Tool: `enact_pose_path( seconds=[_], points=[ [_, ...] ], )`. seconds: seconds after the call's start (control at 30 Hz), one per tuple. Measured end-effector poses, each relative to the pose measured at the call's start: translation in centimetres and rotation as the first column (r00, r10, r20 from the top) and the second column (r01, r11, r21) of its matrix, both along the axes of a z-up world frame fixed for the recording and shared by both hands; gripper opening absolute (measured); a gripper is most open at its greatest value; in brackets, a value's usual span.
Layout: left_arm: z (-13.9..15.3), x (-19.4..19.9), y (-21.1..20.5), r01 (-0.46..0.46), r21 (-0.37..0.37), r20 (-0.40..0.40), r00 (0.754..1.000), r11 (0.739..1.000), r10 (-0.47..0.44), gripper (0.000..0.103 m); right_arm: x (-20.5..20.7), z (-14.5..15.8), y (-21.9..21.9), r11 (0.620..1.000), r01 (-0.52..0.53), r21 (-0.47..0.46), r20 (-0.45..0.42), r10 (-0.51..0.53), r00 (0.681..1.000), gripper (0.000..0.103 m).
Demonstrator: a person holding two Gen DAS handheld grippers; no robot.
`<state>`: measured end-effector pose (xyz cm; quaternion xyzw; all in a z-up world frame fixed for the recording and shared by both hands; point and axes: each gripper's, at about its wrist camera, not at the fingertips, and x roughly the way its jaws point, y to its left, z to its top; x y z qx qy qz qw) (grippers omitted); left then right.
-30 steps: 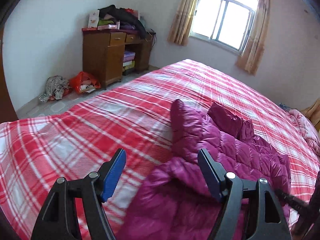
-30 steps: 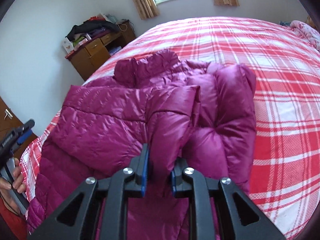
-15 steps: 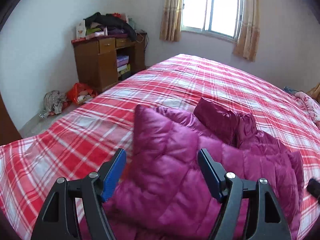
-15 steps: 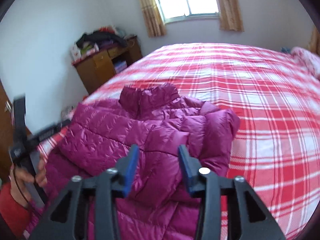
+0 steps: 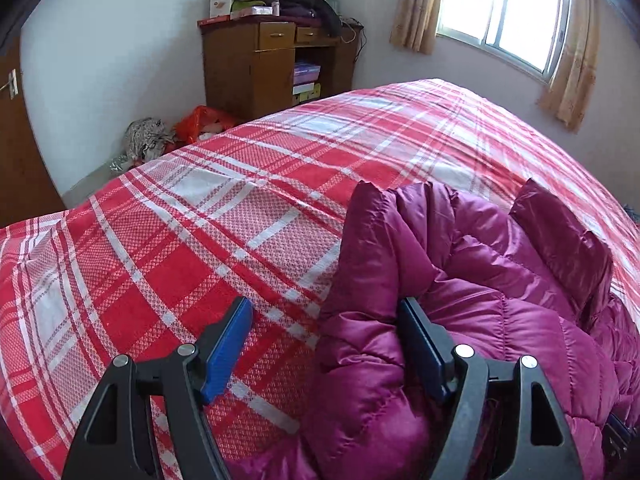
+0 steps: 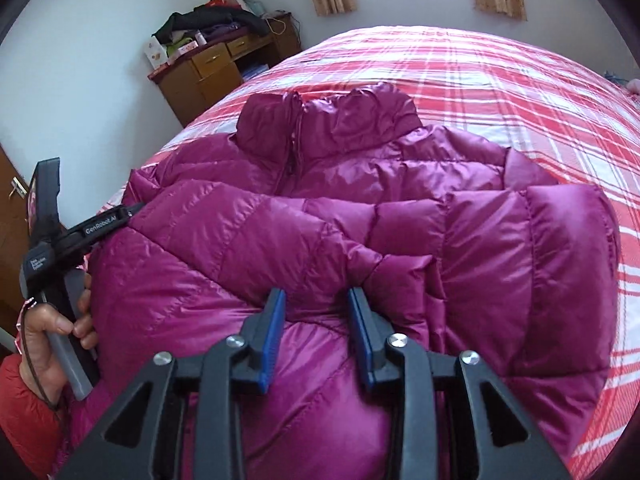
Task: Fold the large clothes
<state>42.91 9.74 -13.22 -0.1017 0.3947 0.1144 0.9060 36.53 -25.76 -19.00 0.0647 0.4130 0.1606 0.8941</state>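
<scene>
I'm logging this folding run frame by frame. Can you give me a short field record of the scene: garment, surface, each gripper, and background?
garment: magenta puffer jacket, collar toward the window, sleeve folded across the front
surface: bed with red plaid sheet
left gripper: jaws wide apart, the jacket's edge bulging between them, not pinched
right gripper: jaws have just been closing, with a ridge of jacket between them; pads not seen pressing
background: wooden cabinet piled with clothes, curtained window
</scene>
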Motion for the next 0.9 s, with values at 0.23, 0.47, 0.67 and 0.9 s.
enact_pose_path(
  seconds=[0.23,0.47,0.67,0.9],
  points=[
    [0.5,0.6,-1.6,0.012,0.095,-0.041,0.999,0.995,-0.008,0.082,-0.1,0.5,0.5,0.999,-0.001,-0.049,0.002,0.001,1.000,0.037],
    [7.3,-3.9,-3.2,0.136,0.139,0.116,0.981,0.981,-0.153,0.082,1.8,7.5,-3.2,0.990,0.089,0.111,0.001,-0.090,0.996,0.072],
    [5.6,-4.3,-5.7,0.167,-0.006,0.088,0.982,0.986,-0.166,0.082,11.8,9.1,-3.8,0.954,0.212,0.212,-0.175,-0.176,0.969,0.075],
    [2.7,-6.2,-9.9,0.192,0.111,0.123,0.971,0.975,-0.206,0.082,18.9,5.2,-3.5,0.908,0.398,0.135,-0.361,-0.329,0.873,0.075]
  ],
)
